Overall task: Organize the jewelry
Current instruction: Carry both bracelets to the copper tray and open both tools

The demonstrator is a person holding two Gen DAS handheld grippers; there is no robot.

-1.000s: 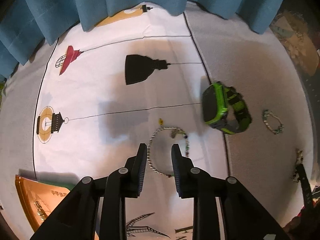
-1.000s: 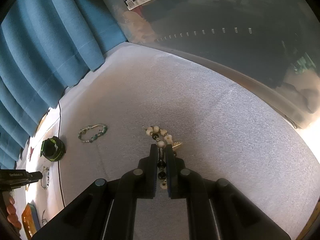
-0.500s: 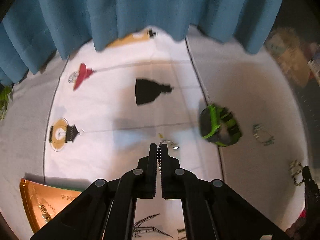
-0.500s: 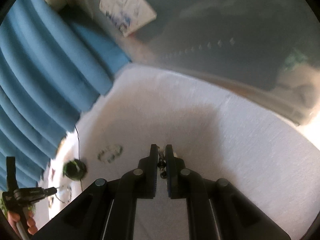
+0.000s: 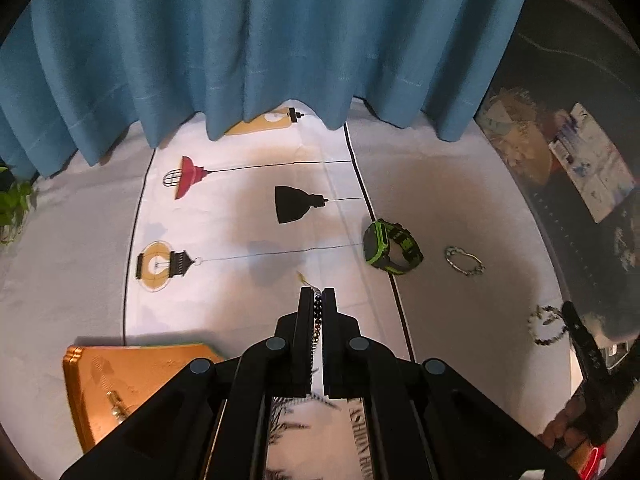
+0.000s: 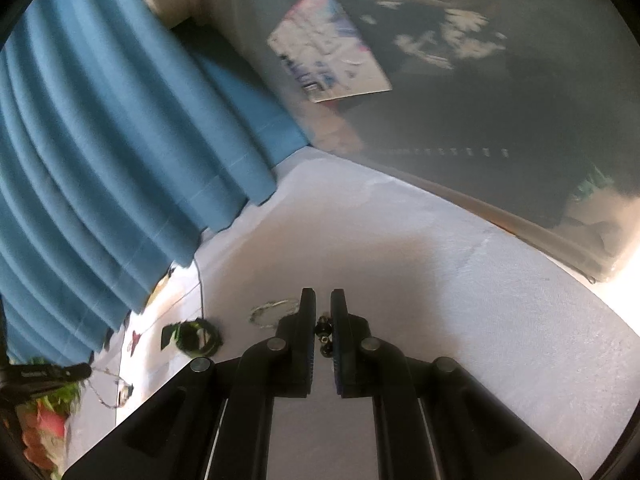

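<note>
My left gripper (image 5: pixel 318 294) is shut on a silver bead-chain bracelet (image 5: pixel 317 312) and holds it above the white lamp-print cloth; the chain also hangs from it in the right wrist view (image 6: pixel 108 390). My right gripper (image 6: pixel 323 300) is shut on a black-and-white beaded bracelet (image 6: pixel 323 330), lifted above the grey cloth; it hangs from that gripper in the left wrist view (image 5: pixel 546 326). A green-and-black watch (image 5: pixel 392 248) lies at the cloths' seam. A small beaded bracelet (image 5: pixel 464 262) lies to its right. An orange tray (image 5: pixel 120 392) holding a small gold piece sits at lower left.
A blue curtain (image 5: pixel 240 48) hangs along the back edge of the table. A tiny yellow piece (image 5: pixel 301 278) lies on the white cloth just beyond my left fingertips. A clear plastic bin (image 6: pixel 480 120) with a printed card stands at the right beyond the grey cloth.
My left gripper closed on the bead-chain bracelet and lifted it off the cloth. My right gripper rose with the black-and-white bracelet. Both views pulled up and back.
</note>
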